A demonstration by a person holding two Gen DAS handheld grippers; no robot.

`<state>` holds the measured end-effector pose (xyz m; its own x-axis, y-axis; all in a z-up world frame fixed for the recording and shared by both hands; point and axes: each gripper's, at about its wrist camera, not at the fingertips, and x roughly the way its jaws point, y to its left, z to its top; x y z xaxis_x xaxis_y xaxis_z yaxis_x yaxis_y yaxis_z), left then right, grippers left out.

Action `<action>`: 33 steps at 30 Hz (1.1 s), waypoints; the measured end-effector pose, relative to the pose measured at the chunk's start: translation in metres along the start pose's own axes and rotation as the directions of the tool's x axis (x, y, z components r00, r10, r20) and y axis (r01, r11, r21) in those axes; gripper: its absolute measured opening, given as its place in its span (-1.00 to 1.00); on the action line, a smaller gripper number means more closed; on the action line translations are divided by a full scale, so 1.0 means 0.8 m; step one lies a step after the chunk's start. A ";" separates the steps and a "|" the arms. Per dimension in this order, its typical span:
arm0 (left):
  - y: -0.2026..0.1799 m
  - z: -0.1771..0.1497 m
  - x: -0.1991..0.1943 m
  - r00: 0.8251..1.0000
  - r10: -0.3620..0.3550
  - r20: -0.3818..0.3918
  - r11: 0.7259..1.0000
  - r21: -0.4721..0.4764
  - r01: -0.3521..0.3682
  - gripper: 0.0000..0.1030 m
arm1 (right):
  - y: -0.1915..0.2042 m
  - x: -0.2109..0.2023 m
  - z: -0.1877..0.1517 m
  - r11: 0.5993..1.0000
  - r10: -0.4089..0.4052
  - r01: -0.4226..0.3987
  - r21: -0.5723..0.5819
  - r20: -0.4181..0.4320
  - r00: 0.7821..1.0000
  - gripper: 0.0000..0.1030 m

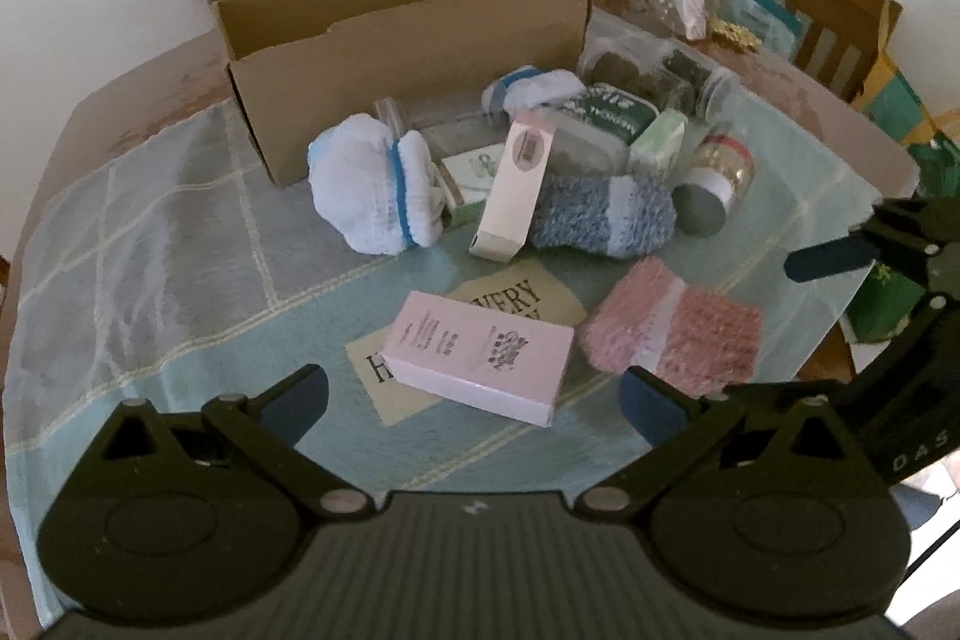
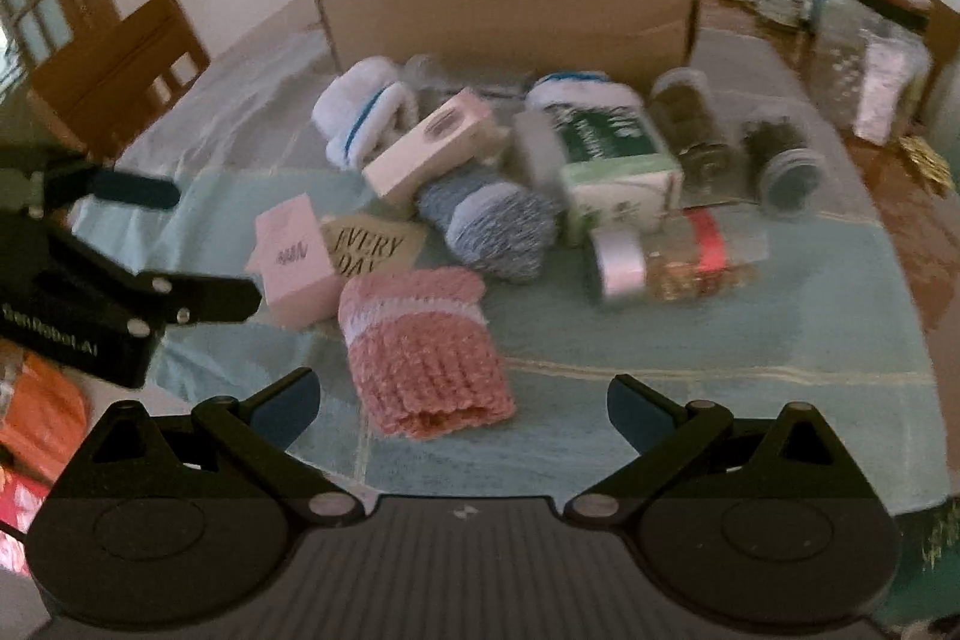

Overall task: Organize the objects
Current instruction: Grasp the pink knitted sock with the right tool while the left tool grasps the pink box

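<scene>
The left gripper (image 1: 474,394) has its jaws spread wide and empty, hovering low over a flat pink box (image 1: 480,358) that lies on a card printed "EVERY" (image 1: 510,301). The right gripper (image 2: 462,406) is likewise spread and holds nothing; a pink knitted sock (image 2: 420,358) lies just ahead between its fingers, touching neither. Beyond, on the pale blue checked cloth of the tabletop (image 1: 168,244), sits a heap: a white sock bundle with a blue band (image 1: 372,187), a tall pink box (image 1: 516,184) leaning on a blue fuzzy sock (image 1: 600,214), a green tissue pack (image 2: 618,184), and a jar of what looks like gold beads (image 1: 717,175), blurred in the right view. Behind the heap stands an open cardboard box (image 1: 408,40), its inside hidden from both views.
</scene>
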<state>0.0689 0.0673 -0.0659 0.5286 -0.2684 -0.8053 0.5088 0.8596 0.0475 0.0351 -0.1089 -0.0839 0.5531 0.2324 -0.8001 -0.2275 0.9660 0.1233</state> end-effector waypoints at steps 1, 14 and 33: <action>0.001 -0.002 0.003 1.000 0.006 0.002 1.000 0.011 -0.006 0.99 | 0.002 0.006 -0.001 1.000 0.008 -0.008 -0.018 -0.004 1.000 1.00; 0.013 -0.010 0.033 1.000 -0.001 -0.017 0.998 0.060 0.003 0.99 | 0.006 0.050 0.009 0.992 0.068 -0.070 -0.106 -0.023 0.997 0.71; 0.010 0.003 0.069 0.994 -0.106 0.032 0.982 0.163 0.100 0.62 | 0.023 0.057 0.010 0.972 0.074 -0.069 -0.226 0.013 0.997 0.39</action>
<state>0.1036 0.0580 -0.1090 0.4929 -0.3716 -0.7868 0.6628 0.7462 0.0628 0.0626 -0.0796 -0.1138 0.5451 0.3046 -0.7810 -0.4401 0.8970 0.0427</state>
